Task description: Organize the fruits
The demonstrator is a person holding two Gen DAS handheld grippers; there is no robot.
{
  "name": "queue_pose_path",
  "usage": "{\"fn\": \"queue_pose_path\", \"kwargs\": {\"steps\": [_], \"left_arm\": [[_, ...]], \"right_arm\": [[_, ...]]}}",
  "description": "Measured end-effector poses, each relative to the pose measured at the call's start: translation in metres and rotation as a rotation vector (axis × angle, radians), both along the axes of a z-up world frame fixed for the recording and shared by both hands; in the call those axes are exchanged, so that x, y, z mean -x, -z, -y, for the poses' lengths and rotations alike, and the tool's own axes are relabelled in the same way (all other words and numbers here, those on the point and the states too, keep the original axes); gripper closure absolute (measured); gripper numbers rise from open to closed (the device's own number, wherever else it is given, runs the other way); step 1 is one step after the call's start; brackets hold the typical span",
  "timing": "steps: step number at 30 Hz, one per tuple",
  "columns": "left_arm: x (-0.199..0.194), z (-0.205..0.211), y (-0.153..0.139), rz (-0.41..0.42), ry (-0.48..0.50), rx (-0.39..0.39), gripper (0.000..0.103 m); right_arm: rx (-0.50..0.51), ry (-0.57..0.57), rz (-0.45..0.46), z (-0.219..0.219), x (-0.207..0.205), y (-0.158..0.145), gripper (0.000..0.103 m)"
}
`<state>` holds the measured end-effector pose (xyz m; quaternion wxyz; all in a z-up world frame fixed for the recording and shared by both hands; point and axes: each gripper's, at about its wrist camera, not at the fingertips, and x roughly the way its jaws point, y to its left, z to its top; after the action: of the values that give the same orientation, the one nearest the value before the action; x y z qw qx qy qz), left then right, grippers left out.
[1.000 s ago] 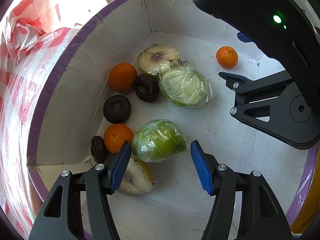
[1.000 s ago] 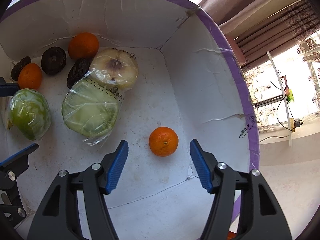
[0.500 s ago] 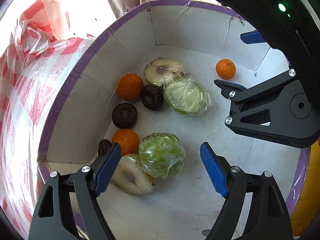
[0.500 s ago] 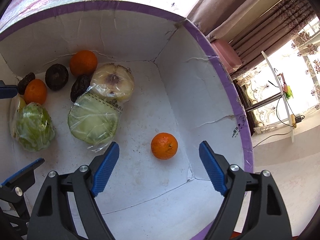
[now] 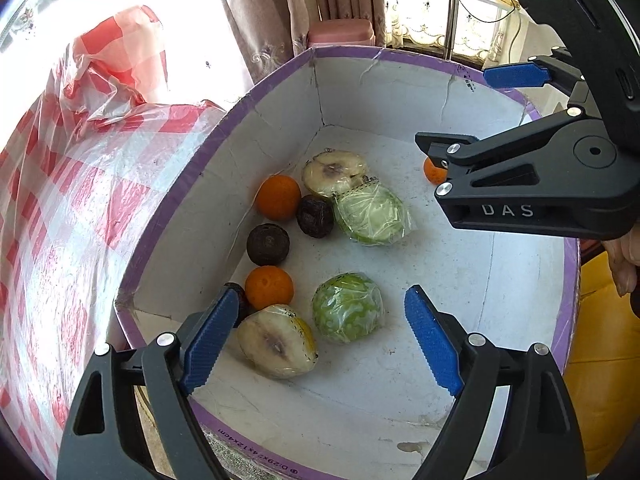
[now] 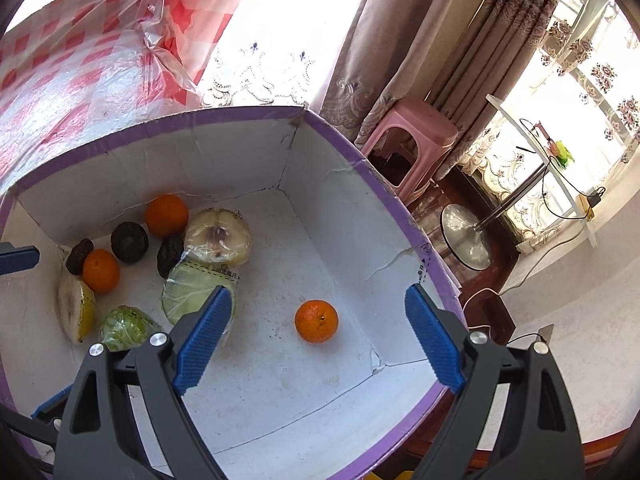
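Nine fruits are lying in the box [image 5: 532, 320] | left gripper [image 5: 316, 336] is hanging wide open and empty, jaws just opening, green fruit [image 5: 347, 307] below between its fingers | right gripper [image 6: 318, 334] is likewise gaping, empty, orange [image 6: 316, 321] below it, apart from the rest | judgement: placing is looking nearly done, any grouping remaining.

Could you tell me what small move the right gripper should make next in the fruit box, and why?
Probably lower the right gripper onto the lone orange and close on it. Its jaws have just been opening and stand wide with nothing between them. That orange lies apart by the box wall, while the other oranges cluster at the far side, so it likely belongs there.
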<state>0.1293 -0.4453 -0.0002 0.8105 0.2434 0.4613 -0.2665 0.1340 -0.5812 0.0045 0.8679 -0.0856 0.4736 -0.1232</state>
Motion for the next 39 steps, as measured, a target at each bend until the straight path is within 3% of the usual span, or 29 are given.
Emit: {"fn": "queue_pose_path", "kwargs": {"steps": [11,22,31,39], "left_arm": [[0.003,-0.012,-0.002,0.022,-0.035,0.047,0.018],[0.015,-0.056,-0.016,0.015,-0.165,0.152,0.015],[0.031,-0.088,-0.028,0.056,-0.241,0.25,0.014],[0.035,-0.089,-0.03,0.093,-0.267,0.219,0.014]], "right_arm": [[-0.08,0.039,0.093,-0.007,0.016,-0.012,0.014],[-0.125,0.094,0.194,-0.018,0.046,-0.041,0.01],[-0.156,0.091,0.203,-0.038,0.081,-0.049,0.009],[-0.165,0.084,0.191,-0.047,0.087,-0.043,0.009]]}}
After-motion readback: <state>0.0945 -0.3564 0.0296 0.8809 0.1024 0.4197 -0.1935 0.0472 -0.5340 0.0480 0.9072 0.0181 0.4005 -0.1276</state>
